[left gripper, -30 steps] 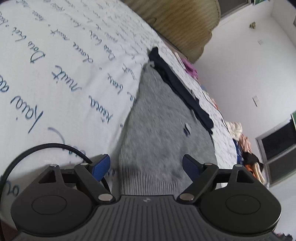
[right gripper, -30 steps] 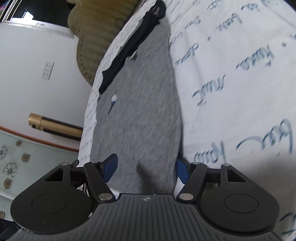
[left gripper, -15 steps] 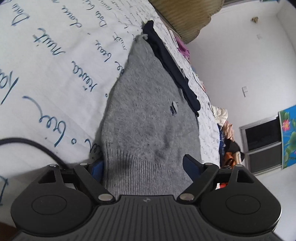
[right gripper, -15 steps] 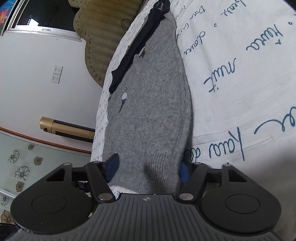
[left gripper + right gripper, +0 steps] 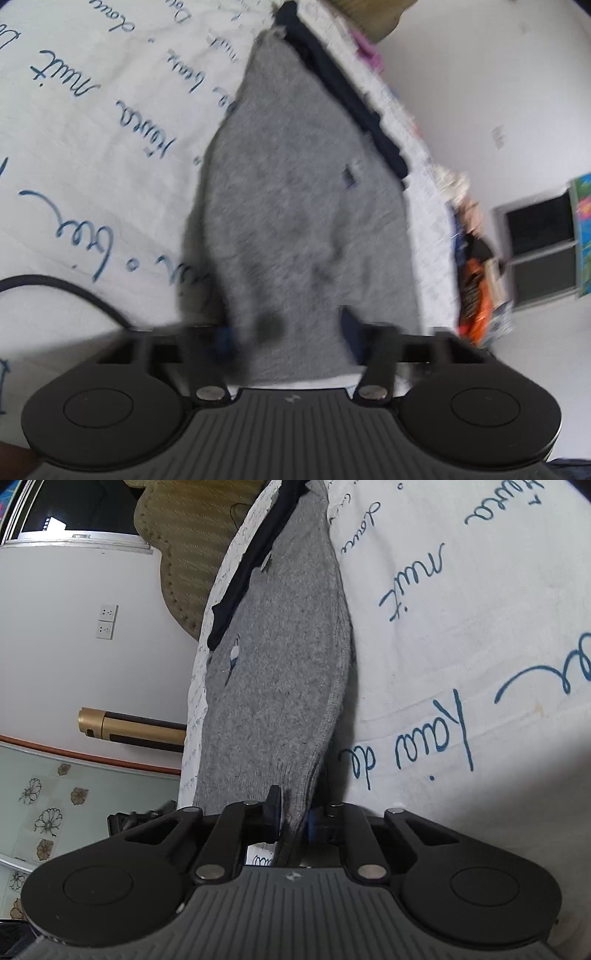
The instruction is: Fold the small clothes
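While the left wrist view is blurring, the left gripper (image 5: 288, 338) is closing its jaws onto the ribbed hem of one grey sweater (image 5: 295, 192), which is lying flat along the edge of the bed sheet (image 5: 92, 147) beside one dark garment (image 5: 343, 99); its pads appear to be meeting the knit, so no fold is showing yet. Through the right wrist view, the right gripper (image 5: 291, 818) is pinching the same hem's other corner, jaws nearly together, leaving every fold still to be made.
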`<state>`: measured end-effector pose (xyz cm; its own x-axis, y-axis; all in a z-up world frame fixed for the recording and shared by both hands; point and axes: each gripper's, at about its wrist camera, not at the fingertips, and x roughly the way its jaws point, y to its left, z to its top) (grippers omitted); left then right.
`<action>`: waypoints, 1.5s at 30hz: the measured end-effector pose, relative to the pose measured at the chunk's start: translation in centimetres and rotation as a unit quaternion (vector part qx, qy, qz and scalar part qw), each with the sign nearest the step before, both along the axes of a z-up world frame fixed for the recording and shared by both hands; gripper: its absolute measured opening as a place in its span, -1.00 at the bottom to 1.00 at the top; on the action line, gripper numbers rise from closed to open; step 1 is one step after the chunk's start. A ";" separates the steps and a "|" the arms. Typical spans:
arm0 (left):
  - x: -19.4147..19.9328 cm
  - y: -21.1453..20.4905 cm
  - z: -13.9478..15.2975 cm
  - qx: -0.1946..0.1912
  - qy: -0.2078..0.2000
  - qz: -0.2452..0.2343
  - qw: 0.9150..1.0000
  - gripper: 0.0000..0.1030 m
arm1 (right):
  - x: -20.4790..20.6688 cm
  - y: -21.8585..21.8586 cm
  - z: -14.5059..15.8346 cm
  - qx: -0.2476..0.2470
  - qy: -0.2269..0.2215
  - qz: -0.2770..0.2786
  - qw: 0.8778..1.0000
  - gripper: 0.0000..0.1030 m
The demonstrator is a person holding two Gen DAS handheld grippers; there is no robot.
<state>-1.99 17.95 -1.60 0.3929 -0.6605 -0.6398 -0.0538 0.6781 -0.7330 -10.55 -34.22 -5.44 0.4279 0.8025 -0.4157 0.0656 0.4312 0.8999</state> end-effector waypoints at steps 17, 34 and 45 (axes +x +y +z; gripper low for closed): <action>-0.5 -0.6 -0.3 0.029 -0.002 -0.015 0.999 -0.91 | -0.9 -0.1 0.0 -0.011 -0.024 -0.027 0.999 -0.87; 2.9 0.6 6.0 -0.014 -0.088 0.005 0.996 -0.91 | 3.0 -2.6 5.8 0.086 -0.096 -0.047 0.991 -0.84; 13.4 1.1 8.2 -0.067 -0.146 0.068 0.985 -0.91 | 13.2 -4.1 8.7 0.085 -0.165 -0.075 0.980 -0.83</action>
<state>11.40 19.02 6.61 0.6378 -0.6597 -0.3976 0.0884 0.5755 -0.8130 2.64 -38.28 3.28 0.6356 0.7653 -0.1016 -0.1888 0.2817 0.9408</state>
